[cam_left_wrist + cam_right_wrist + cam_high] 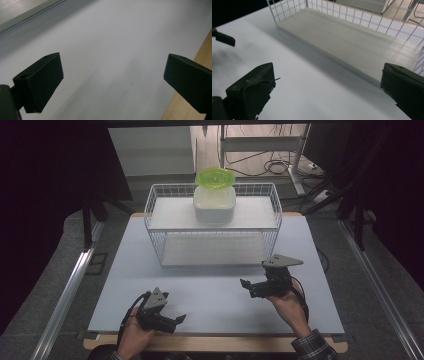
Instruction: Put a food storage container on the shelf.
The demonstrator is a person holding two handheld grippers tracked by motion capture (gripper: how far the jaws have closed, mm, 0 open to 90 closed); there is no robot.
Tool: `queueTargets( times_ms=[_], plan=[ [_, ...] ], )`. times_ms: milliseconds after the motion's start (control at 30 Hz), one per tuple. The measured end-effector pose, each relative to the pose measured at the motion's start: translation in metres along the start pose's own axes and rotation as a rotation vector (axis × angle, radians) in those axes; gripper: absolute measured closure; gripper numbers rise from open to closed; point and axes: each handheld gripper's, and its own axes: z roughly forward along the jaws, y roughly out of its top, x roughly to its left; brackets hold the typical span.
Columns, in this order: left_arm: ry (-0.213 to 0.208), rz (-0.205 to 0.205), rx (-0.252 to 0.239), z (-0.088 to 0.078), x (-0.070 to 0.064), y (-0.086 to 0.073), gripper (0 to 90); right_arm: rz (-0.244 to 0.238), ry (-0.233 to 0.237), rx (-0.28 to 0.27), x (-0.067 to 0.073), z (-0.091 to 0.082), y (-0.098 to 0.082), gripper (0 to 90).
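— Biggest first?
— Bench (pixel 210 290), pale grey, wooden lip along the near edge.

— Next?
— Rack (pixel 170 215), white wire, two tiers. Stands toward the far edge of the bench, about midway between the left and right edges. Seen close up in the right gripper view (pixel 342 42), with the lower board just ahead of the jaws.

— On the rack?
— Box (pixel 214 204), white, on the upper board, right of its middle and close to the back wire. Carries a lid (pixel 215 178), bright green, tilted, overhanging the box on both sides.

— And the left gripper (pixel 176 322)?
— Sits by the near edge, toward the left corner, held in a hand (pixel 132 335). Points to the right along the bench. Jaws spread wide in its own view (pixel 112 75), with bare bench (pixel 112 37) between them. Well apart from the rack.

— Right gripper (pixel 247 288)?
— Hovers near the right half of the bench, nearer the rack than the other gripper, close to the rack's front right corner but not touching. Points left. Jaws wide apart too (pixel 327 82), gripping nothing, bench (pixel 299 82) showing between them.
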Motion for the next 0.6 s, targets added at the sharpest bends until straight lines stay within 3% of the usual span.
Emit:
queueTargets(
  times_ms=[600],
  plan=[
    [0.011, 0.008, -0.009, 0.0, 0.0, -0.001, 0.4, -0.012, -0.002, 0.104, 0.003, 0.005, -0.043, 0.0]
  ],
)
